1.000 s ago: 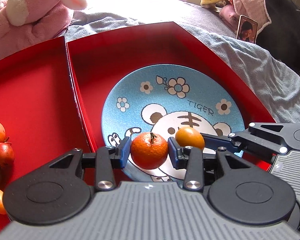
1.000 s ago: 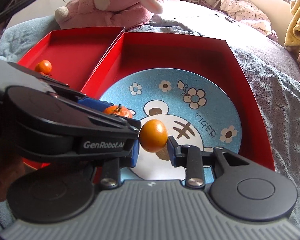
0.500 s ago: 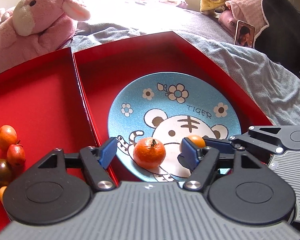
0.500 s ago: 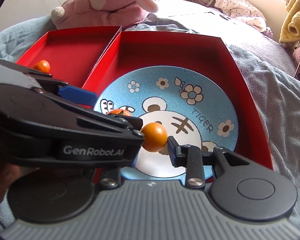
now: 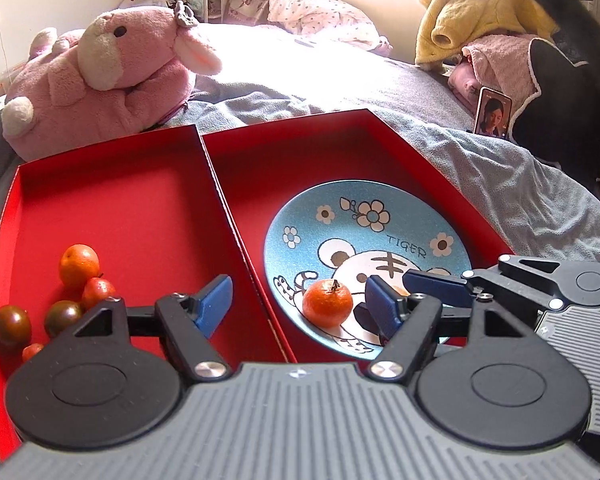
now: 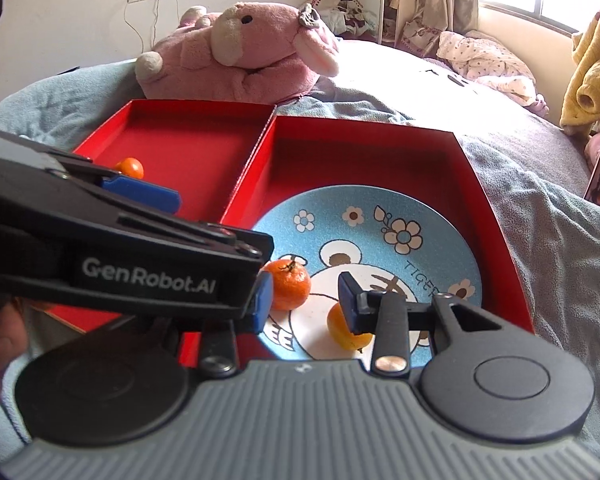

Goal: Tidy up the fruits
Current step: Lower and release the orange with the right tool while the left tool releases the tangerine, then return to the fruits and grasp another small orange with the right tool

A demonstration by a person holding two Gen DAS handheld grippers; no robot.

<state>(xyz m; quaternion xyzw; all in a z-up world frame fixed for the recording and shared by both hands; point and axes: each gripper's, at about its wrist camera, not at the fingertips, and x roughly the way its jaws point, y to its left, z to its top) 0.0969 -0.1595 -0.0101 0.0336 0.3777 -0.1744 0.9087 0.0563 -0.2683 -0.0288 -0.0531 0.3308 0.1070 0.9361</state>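
Observation:
A blue tiger plate (image 5: 400, 216) (image 6: 440, 216) lies in the right red tray (image 5: 320, 152). A mandarin with a stem (image 5: 327, 303) (image 6: 290, 284) rests on the plate's near left part. A smaller orange fruit (image 6: 342, 326) lies on the plate beside it, partly behind my right gripper's finger. My left gripper (image 5: 300, 306) is open and empty, raised above the trays. My right gripper (image 6: 306, 300) is open and empty, just above the small fruit. It shows at right in the left wrist view (image 5: 432, 284).
The left red tray (image 5: 120, 208) holds an orange (image 5: 79, 266) and several small tomatoes (image 5: 12, 324) near its front left. A pink plush (image 5: 108, 76) lies behind the trays on the grey blanket. A photo card (image 5: 493, 118) stands at back right.
Both grippers opened and let their fruits down on the plate. Both pulled back and up, the left one drifting left.

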